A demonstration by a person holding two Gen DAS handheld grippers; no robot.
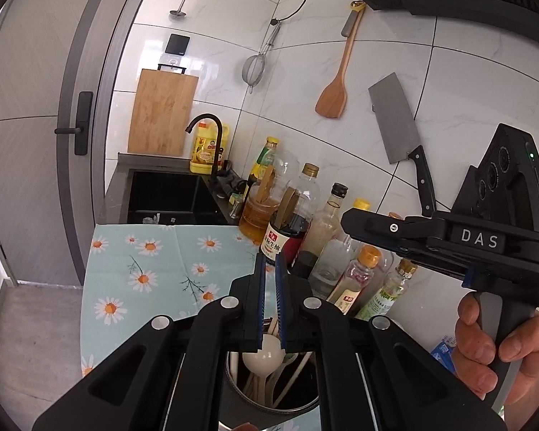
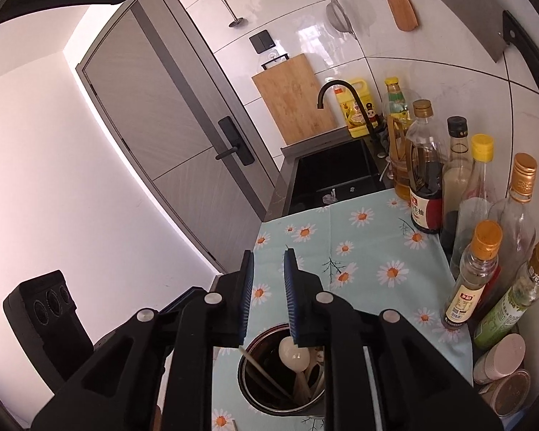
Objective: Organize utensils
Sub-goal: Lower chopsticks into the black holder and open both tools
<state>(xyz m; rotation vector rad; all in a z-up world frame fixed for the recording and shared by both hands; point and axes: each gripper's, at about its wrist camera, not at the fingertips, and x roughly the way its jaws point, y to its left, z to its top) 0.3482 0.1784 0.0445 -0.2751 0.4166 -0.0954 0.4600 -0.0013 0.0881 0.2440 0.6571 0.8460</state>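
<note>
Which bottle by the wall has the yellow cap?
The clear bottle with the yellow flip cap, standing between the black-capped bottle and the tall gold-capped one.

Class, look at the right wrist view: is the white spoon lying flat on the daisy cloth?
No. The white spoon stands inside the dark round holder with other utensils, not on the daisy cloth.

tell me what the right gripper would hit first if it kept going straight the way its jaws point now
Probably the daisy-print cloth. The right gripper has its jaws apart with nothing between them, above the utensil pot, and its line runs past the pot onto bare cloth short of the sink. Depth is unclear.
</note>
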